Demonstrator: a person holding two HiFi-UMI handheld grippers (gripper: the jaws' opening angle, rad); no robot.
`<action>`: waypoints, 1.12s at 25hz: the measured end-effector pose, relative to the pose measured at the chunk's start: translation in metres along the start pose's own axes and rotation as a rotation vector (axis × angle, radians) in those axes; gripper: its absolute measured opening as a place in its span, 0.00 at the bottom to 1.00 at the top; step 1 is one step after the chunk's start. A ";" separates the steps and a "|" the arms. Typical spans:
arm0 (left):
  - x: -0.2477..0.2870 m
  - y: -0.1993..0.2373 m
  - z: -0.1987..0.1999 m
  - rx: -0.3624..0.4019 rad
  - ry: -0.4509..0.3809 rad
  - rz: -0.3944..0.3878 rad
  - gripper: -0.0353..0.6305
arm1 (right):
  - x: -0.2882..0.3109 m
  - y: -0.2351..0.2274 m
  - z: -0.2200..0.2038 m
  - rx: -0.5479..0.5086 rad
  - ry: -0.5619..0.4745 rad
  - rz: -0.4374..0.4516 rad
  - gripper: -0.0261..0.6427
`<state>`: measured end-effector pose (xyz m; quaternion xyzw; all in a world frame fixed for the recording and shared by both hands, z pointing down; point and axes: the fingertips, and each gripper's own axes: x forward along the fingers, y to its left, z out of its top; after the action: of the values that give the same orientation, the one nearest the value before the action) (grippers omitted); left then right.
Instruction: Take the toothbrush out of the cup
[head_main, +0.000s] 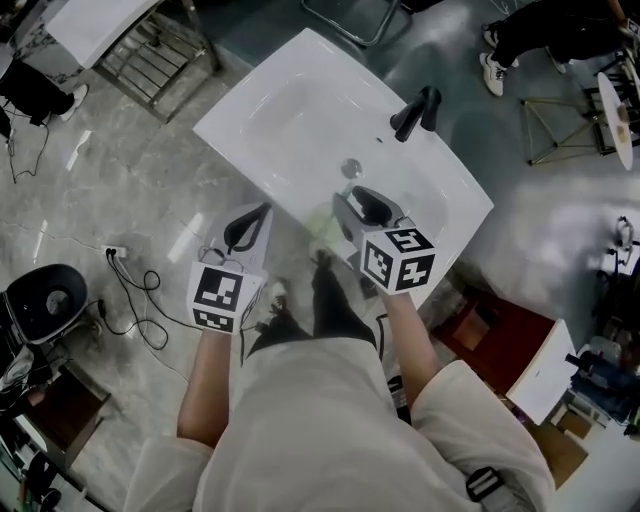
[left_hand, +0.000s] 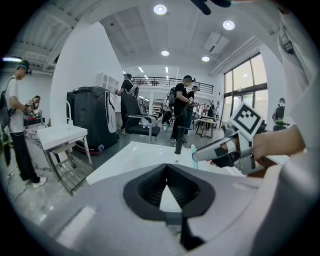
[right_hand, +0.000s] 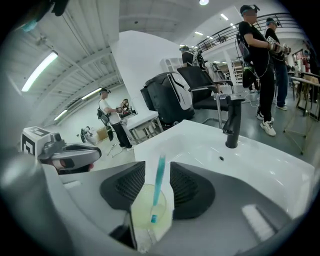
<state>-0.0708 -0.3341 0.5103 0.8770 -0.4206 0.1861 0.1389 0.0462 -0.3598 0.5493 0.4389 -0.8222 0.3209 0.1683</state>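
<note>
cup holds toothbrush; right hand-held gripper astride, seemingly clear

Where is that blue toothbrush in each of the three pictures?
Head view: not made out near the right gripper, at the sink's near edge.
Left gripper view: right of centre, the toothbrush shows teal by the right gripper's tip.
Right gripper view: bottom centre, standing in the cup, seen between the open jaws.
Shared landmark: the black faucet.
</note>
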 end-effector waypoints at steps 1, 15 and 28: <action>0.001 0.000 -0.002 -0.004 0.004 0.002 0.06 | 0.001 -0.001 -0.001 -0.002 0.003 0.000 0.28; 0.004 0.006 -0.018 -0.036 0.039 0.029 0.06 | 0.012 0.001 -0.013 0.035 0.025 0.025 0.13; 0.000 0.001 -0.018 -0.030 0.037 0.018 0.06 | 0.007 0.005 -0.015 0.050 0.017 0.035 0.12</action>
<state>-0.0751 -0.3275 0.5262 0.8673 -0.4286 0.1974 0.1583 0.0382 -0.3522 0.5630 0.4256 -0.8202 0.3478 0.1586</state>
